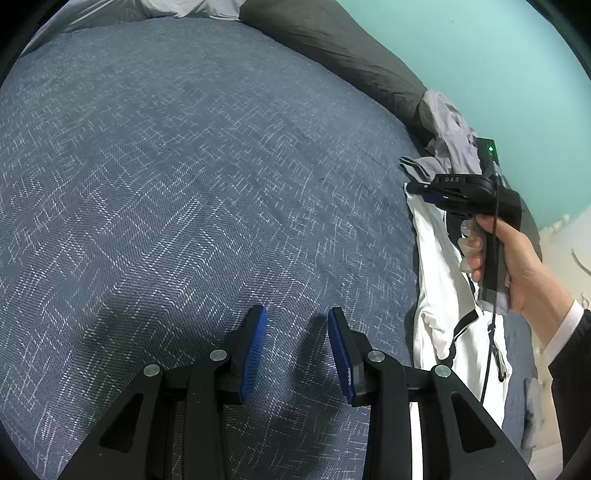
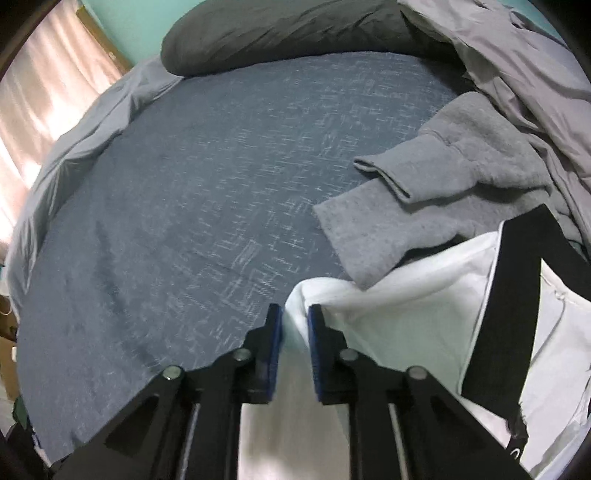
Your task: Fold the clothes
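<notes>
hanging over bare blue bedspread [image 1: 184, 206], the left gripper [image 1: 297, 314] has its jaws partly apart with nothing between them. its view alone shows the person's hand [image 1: 517, 266] around the right gripper's handle, off to the side above the white garment [image 1: 432, 280]. the right gripper [image 2: 295, 312], in its own view, stands narrowly parted with a fold of that white garment [image 2: 406, 325] between the pads, no firm pinch visible. only there do the grey sweatshirt [image 2: 443, 192], tucked just behind the white piece, and the dark pillow [image 2: 280, 33] show clearly.
</notes>
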